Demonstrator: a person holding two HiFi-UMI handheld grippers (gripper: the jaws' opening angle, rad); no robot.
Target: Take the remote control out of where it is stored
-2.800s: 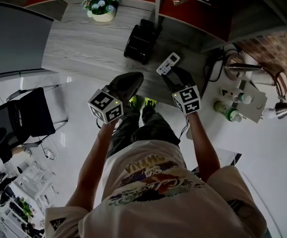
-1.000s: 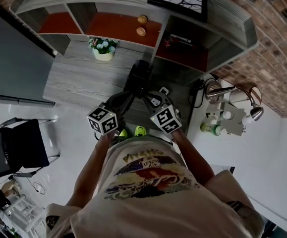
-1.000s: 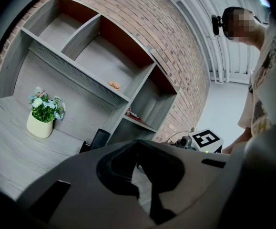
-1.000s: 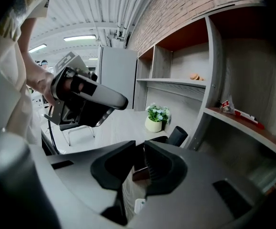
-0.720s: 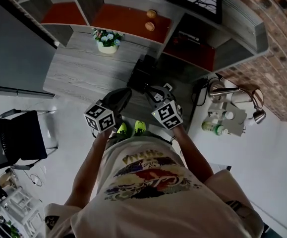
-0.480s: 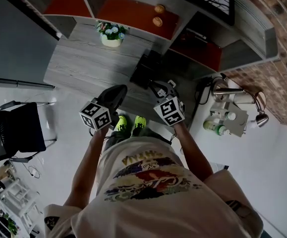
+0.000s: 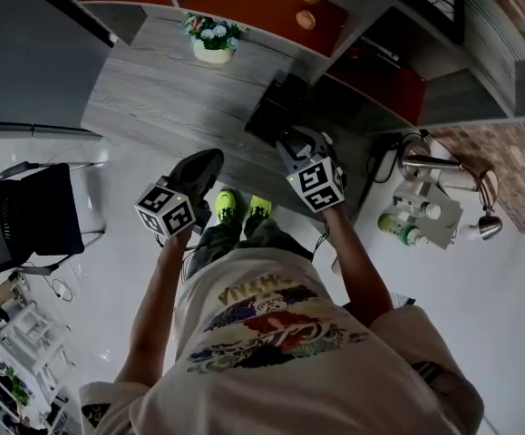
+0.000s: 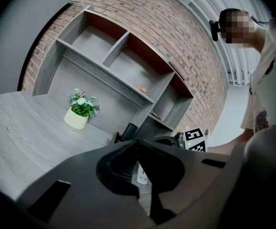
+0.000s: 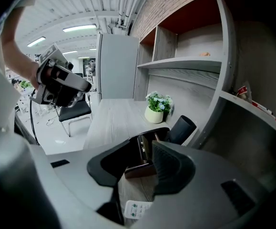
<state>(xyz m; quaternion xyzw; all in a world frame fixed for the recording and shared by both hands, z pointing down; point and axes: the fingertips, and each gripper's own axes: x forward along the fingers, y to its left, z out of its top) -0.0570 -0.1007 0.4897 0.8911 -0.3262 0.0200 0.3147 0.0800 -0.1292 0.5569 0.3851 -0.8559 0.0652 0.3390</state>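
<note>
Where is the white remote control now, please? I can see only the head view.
Observer: In the right gripper view, the white remote control lies flat on the grey wooden desk, below the right gripper.
Operator: Thank you; is it gripped?
Observer: No; the jaws have just been opening and stand apart, pads clear of it.
Operator: Which side is up?
Observer: Its face with green buttons.

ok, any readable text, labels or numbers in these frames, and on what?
Nothing can be quoted with confidence.
T-shirt: large printed lettering, seen upside down, too distorted to read.
remote control: button markings too small to read.
marker cubes: black-and-white square codes only, no words.
bottle: any label is too small to read.
</note>
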